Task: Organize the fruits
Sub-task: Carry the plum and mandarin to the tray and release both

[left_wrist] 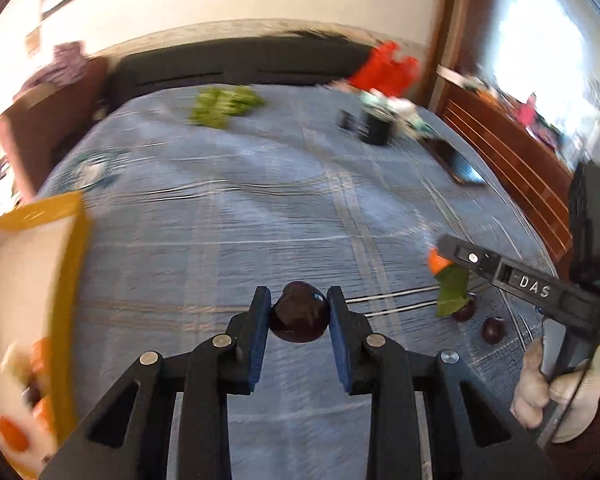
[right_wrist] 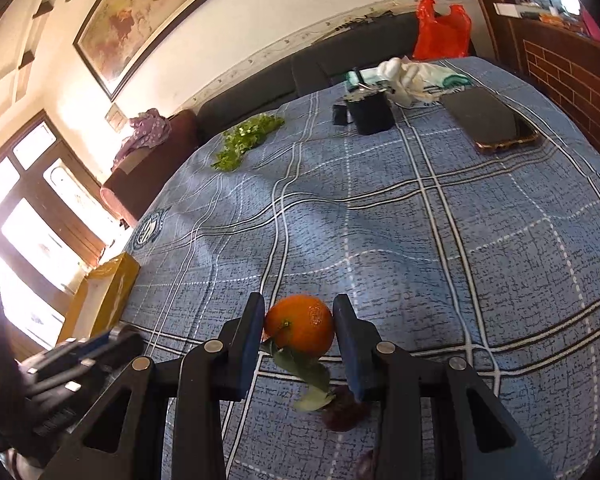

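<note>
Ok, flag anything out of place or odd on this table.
Mostly tidy. The odd bit: two dark plums lie loose on the blue cloth, outside the yellow box. The left gripper holds another plum, the right gripper a leafy orange. Nothing spilled or damaged.

I see a blue plaid cloth (right_wrist: pixel 440 240) covering the table; beyond the phone (right_wrist: pixel 492 120) (right edge) lie greens (right_wrist: pixel 246 140), left.

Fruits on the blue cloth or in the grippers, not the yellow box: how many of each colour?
Dark purple fruit: 3 (one in the left gripper, two on the cloth)
Orange fruit: 1 (in the right gripper)
Total: 4
</note>
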A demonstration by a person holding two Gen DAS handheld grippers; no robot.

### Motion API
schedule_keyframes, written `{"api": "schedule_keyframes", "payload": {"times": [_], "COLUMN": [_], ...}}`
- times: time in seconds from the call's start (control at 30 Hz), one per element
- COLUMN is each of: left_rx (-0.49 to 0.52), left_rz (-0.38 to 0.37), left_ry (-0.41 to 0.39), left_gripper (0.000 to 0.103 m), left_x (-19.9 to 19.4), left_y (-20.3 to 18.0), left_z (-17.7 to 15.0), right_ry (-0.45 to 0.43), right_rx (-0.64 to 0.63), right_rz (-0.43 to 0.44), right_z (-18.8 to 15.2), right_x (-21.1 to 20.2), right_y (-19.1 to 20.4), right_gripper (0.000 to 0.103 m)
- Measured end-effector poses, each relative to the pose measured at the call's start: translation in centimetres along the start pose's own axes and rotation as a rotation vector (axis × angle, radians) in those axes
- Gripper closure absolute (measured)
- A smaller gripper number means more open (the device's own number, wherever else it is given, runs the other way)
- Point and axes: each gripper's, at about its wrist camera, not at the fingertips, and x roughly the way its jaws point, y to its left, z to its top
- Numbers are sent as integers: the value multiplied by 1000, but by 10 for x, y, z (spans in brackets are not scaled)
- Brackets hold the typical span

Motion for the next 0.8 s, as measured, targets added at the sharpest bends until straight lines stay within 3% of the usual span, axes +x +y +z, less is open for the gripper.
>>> {"api": "schedule_keyframes", "payload": {"times": [0.1,0.2,0.43,0.47,0.53,0.8], "left_rx": [-61,-140,-277,-289,-310,-374], "left_rz": [72,140,308,325,362,401], "left_ry": [-33,-58,-82,-80,-62,6], "left_gripper": [75,75,75,75,75,75], "left_x": [-28,-52,-88,-90,-91,-81], "left_y": [37,81,184,195,218,258], "left_z": [-9,-16,-34,-35,-40,-68], "right_ry": [15,37,122,161,188,333], "right_rx": [-31,-57,-227,-260,-274,-352], "right_rz": [-17,20,175,221,248,333], "right_z": [-2,-4,-20,-28,-33,-64], "right_x": [3,4,21,33,42,101], "right_y": [20,50,173,206,225,315], "right_gripper": [64,64,64,63,63,63]}}
